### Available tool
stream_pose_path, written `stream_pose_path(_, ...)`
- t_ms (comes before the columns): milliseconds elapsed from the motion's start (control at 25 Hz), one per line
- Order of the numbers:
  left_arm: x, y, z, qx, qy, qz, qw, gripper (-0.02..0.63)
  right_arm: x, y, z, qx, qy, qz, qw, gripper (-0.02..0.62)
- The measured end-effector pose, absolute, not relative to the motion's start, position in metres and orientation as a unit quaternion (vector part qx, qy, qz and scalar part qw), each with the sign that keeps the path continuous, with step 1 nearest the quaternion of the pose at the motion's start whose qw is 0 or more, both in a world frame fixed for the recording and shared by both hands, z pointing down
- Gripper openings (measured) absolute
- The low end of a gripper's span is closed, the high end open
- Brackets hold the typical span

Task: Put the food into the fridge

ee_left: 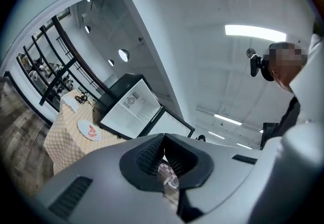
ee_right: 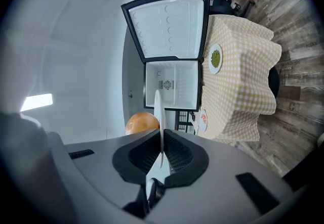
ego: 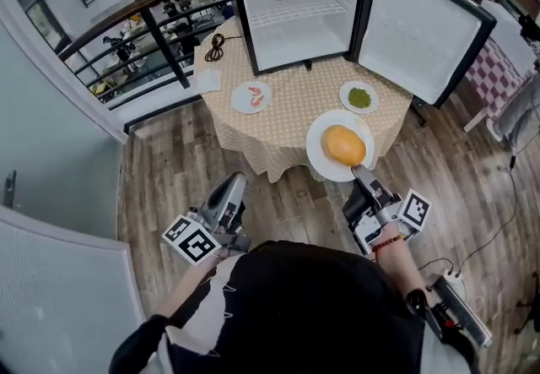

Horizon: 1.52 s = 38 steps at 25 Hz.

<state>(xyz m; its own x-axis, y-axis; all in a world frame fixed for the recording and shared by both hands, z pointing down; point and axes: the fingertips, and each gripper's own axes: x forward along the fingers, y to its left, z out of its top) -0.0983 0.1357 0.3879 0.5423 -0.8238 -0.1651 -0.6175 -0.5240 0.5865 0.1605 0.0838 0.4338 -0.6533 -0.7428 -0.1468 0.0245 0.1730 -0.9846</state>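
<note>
A white plate [ego: 325, 159] carrying a round orange bun [ego: 344, 144] hangs over the table's front edge, and my right gripper [ego: 361, 171] is shut on its near rim. In the right gripper view the plate [ee_right: 157, 112] shows edge-on between the pads, with the bun [ee_right: 143, 122] to its left. The small fridge [ego: 295, 9] stands open and empty at the back of the table. A plate of shrimp [ego: 251, 97] and a plate of green food [ego: 359, 97] rest on the checkered cloth. My left gripper [ego: 234, 187] is shut and holds nothing, low over the floor at the left.
The fridge door [ego: 422, 30] swings out to the right past the table's corner. A black cable [ego: 215, 47] and a white napkin [ego: 208, 80] lie at the table's left. A railing [ego: 143, 22] runs behind, and another chequered table [ego: 498, 68] stands at the right.
</note>
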Motion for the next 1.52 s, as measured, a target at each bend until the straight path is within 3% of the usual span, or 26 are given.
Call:
stream_pose_path(680, -0.080, 0.118, 0.387, 0.860, -0.404, -0.214, 0.228, 0.014, 0.153, 0.082, 0.438, -0.266, 0.685, -0.592, 0.331, 0.026)
stream_pose_path(960, -0.052, 0.071, 0.386, 0.876, -0.355, -0.195, 0.262, 0.014, 0.154, 0.042, 0.440, -0.281, 0.668, -0.608, 0.324, 0.026)
stream_pose_path(1520, -0.030, -0.055, 0.393, 0.905, -0.297, -0.155, 0.262, 0.014, 0.147, -0.082, 0.449, -0.319, 0.657, -0.605, 0.316, 0.026)
